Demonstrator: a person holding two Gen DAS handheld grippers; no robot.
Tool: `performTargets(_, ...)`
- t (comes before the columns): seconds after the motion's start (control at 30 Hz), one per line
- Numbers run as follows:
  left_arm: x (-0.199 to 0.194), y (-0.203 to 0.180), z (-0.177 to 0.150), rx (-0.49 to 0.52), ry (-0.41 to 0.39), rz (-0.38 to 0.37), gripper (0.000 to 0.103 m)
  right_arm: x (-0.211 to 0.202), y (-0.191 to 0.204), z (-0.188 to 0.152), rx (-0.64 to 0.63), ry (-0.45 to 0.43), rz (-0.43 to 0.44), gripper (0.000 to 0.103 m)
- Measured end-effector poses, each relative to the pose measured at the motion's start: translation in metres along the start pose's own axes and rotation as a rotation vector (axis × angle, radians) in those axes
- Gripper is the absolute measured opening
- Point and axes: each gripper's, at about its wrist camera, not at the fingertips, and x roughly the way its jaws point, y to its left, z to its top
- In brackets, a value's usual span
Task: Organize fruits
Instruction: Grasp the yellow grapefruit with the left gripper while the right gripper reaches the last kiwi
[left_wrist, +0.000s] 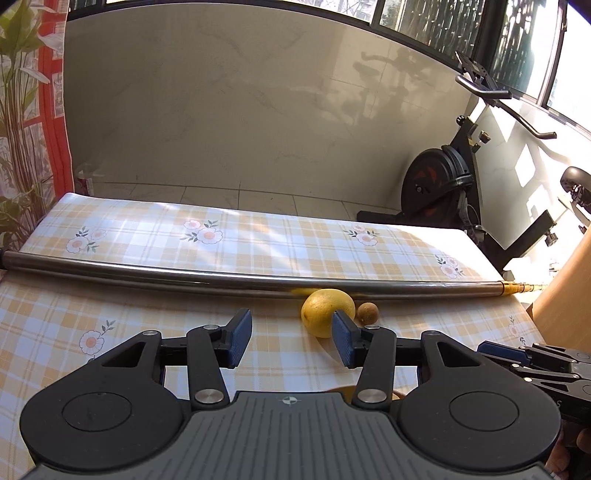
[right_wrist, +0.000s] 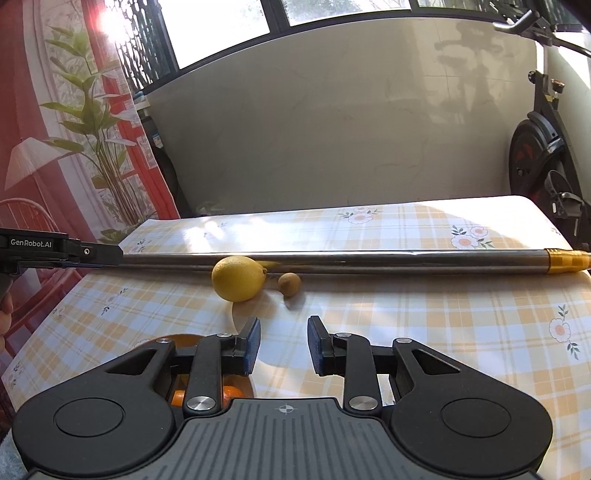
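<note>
We see a bench (left_wrist: 155, 236) covered in a smooth, glossy cloth printed with orange and pale blue checks and small white flowers. Across it lies a long, round, polished steel tube (left_wrist: 184, 275) ending in a ribbed gold-coloured collar (right_wrist: 565, 261). Just in front of the tube sits a plump yellow lemon (right_wrist: 238, 278) with dimpled skin and a small nub at one end; it seems to touch the tube, though we cannot be sure. Right beside it, slightly apart, rests a small round brown fruit (right_wrist: 289, 283) with a dull, rough rind.

Our left gripper (left_wrist: 291, 339), matte black plastic with flat blue ribbed pads, hangs above the cloth with its jaws spread and nothing between them; the lemon shows just beyond its right pad. Our right gripper (right_wrist: 283, 345) is of the same build, and its pads stand apart with only bare cloth between them, so it pinches nothing. Under its left linkage we glimpse smooth orange fruits (right_wrist: 231, 392) lying in a shallow orange bowl (right_wrist: 184, 339), mostly hidden. A black exercise bike (left_wrist: 443, 184) stands beyond the bench by the pale wall.
</note>
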Motion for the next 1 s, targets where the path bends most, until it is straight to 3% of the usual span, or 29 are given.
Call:
performTargets(0.07,0.007,-0.002,0.004,0.005,-0.001,-0.006,0.052,0.003,0.001,0.005,-0.01,-0.005,0.001,0.027)
performTargets(0.2,0.03,-0.004,0.016,-0.033,0.003,-0.06,0.073,0.01,0.0,0.015,-0.02,-0.012,0.0,0.027)
performTargets(0.23,0.037,-0.003,0.018,-0.053,0.006,-0.073,0.074,0.012,-0.001,0.017,-0.019,-0.013,0.0,0.027)
performTargets(0.4,0.075,-0.01,0.026,-0.058,0.04,-0.085,0.074,0.019,-0.006,0.021,-0.013,-0.011,-0.001,0.027)
performTargets(0.57,0.111,-0.023,0.015,0.041,0.079,-0.066,0.074,0.026,-0.014,0.019,0.001,0.002,-0.005,0.027)
performTargets(0.77,0.126,-0.038,0.003,0.179,0.086,-0.045,0.075,0.033,-0.023,0.015,0.026,0.016,-0.01,0.027)
performTargets(1.0,0.14,-0.04,0.001,0.199,0.119,-0.022,0.075,0.038,-0.027,0.012,0.04,0.026,-0.013,0.027)
